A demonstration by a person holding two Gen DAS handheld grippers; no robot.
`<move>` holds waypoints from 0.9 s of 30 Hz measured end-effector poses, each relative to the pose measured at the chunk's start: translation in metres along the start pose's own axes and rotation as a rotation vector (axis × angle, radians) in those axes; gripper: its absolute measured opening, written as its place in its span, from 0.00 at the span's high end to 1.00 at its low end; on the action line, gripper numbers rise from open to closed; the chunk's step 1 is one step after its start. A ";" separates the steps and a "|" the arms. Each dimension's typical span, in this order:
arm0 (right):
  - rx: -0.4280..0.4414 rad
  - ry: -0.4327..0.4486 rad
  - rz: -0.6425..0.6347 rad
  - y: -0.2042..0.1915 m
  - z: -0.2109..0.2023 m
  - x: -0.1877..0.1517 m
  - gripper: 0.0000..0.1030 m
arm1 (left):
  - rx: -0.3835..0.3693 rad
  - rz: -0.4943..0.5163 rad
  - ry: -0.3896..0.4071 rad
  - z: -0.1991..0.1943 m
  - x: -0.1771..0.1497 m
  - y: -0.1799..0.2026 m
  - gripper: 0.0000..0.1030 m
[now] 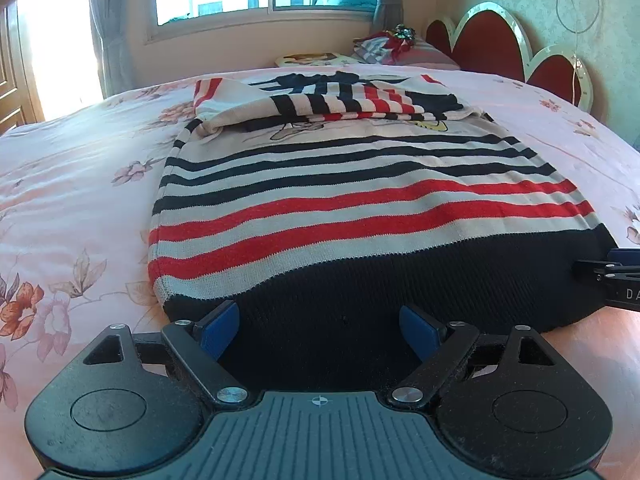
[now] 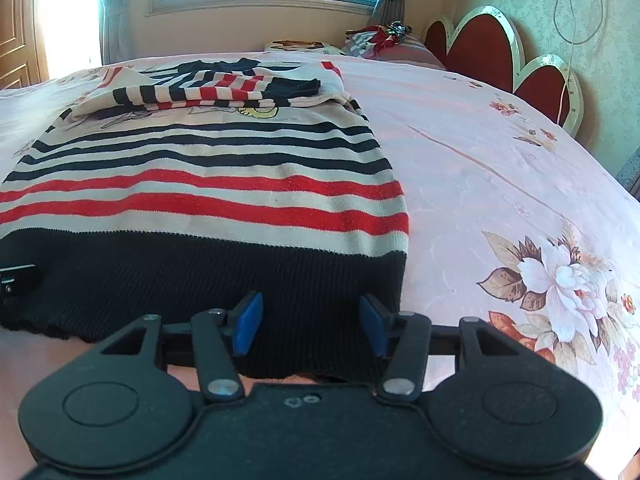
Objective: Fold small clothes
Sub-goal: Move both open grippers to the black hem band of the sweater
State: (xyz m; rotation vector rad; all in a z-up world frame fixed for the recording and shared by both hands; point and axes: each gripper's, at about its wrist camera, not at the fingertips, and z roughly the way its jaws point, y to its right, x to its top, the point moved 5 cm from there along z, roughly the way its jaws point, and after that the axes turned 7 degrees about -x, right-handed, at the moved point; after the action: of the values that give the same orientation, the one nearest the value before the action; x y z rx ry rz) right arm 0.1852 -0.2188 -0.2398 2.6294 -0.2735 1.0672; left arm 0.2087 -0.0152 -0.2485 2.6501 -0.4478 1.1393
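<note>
Sweater [image 1: 360, 200] | soft knit (limp) | we'd grip black hem [image 2: 240, 264] corners | left gripper [image 1: 320, 334] jaws apart | right gripper [image 2: 311, 326] jaws apart, unclamped

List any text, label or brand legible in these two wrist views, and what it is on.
"DA": white letters on the black body of the right gripper, cut off by the frame edge in the left wrist view.
Striped sweater: a cartoon print, no legible words.
Nothing else readable in either view.
</note>
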 end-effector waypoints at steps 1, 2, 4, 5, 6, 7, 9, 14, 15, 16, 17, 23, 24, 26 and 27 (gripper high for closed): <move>-0.005 -0.003 -0.002 -0.001 -0.001 0.000 0.49 | -0.003 0.000 -0.002 -0.002 0.000 -0.001 0.16; -0.008 -0.008 -0.007 -0.002 -0.001 0.001 0.49 | -0.007 -0.001 -0.004 -0.004 0.000 -0.002 0.16; -0.008 -0.018 -0.020 -0.002 -0.003 0.002 0.48 | -0.002 -0.010 -0.003 -0.012 -0.001 -0.006 0.16; -0.004 -0.025 -0.016 -0.001 -0.004 0.003 0.48 | 0.007 -0.019 0.006 -0.018 -0.002 -0.010 0.16; 0.000 -0.029 -0.009 0.000 -0.005 0.003 0.47 | 0.015 -0.025 0.020 -0.025 -0.003 -0.013 0.16; 0.005 -0.033 0.001 0.001 -0.007 0.003 0.47 | 0.028 -0.035 0.030 -0.032 -0.004 -0.017 0.16; 0.020 -0.032 0.020 0.001 -0.011 0.004 0.47 | 0.051 -0.074 0.035 -0.042 -0.005 -0.029 0.16; 0.080 -0.003 0.036 -0.010 -0.025 0.015 0.41 | 0.061 -0.193 0.004 -0.045 -0.013 -0.055 0.16; 0.088 0.006 0.032 -0.014 -0.026 0.018 0.38 | 0.060 -0.195 -0.009 -0.041 -0.015 -0.055 0.16; 0.100 0.005 0.021 -0.019 -0.025 0.020 0.38 | 0.056 -0.193 -0.022 -0.036 -0.017 -0.055 0.16; 0.111 -0.002 0.007 -0.024 -0.022 0.021 0.38 | 0.050 -0.193 -0.030 -0.032 -0.019 -0.054 0.16; 0.111 -0.062 -0.050 -0.034 -0.006 0.010 0.37 | 0.070 -0.155 -0.021 -0.026 -0.024 -0.046 0.16; 0.114 -0.062 -0.051 -0.032 -0.008 0.011 0.37 | 0.067 -0.161 -0.023 -0.026 -0.024 -0.047 0.16; 0.097 -0.046 -0.045 -0.024 -0.012 0.013 0.36 | 0.063 -0.173 -0.033 -0.026 -0.021 -0.048 0.16; 0.083 -0.040 -0.036 -0.018 -0.013 0.015 0.36 | 0.060 -0.180 -0.039 -0.027 -0.020 -0.048 0.16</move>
State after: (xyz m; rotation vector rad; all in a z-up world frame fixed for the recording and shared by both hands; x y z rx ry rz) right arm 0.1919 -0.1985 -0.2237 2.7212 -0.1938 1.0370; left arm 0.1950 0.0415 -0.2495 2.7027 -0.1790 1.0639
